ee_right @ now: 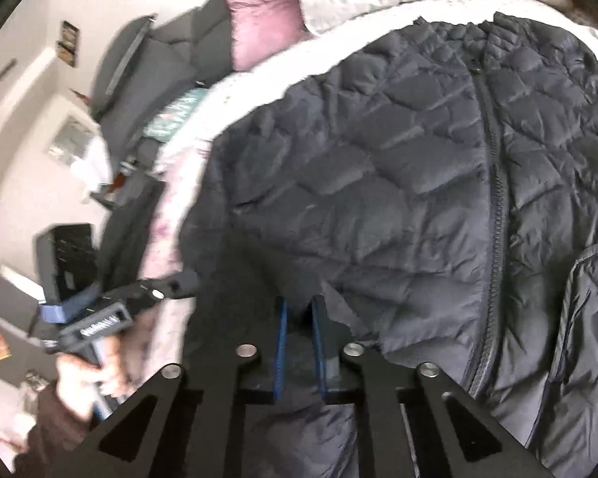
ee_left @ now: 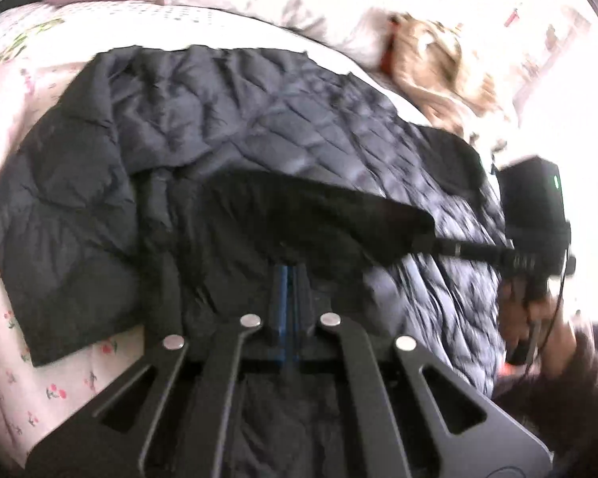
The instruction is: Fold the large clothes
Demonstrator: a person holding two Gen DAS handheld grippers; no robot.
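Grippers pointed steeply down at a dark quilted jacket [ee_left: 227,127] spread flat across the floral bed [ee_left: 59,378], its near hem at the bed's near edge. The left gripper [ee_left: 286,279] had its blue-lined jaws pressed together on the hem fabric, while the right gripper [ee_right: 299,318], jaws nearly together, pinched the hem left of the zipper [ee_right: 494,183]. Each hand [ee_right: 87,374] gripped a handle beside the bed.

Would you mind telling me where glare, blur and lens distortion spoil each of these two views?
Left wrist view: the right side is blown out to white behind the right gripper, and the tan bundle is motion-smeared. Right wrist view: evenly lit; the room at left and the hand are streaked, while the jacket zip reads clearly. Both: fisheye curves the bed edge.
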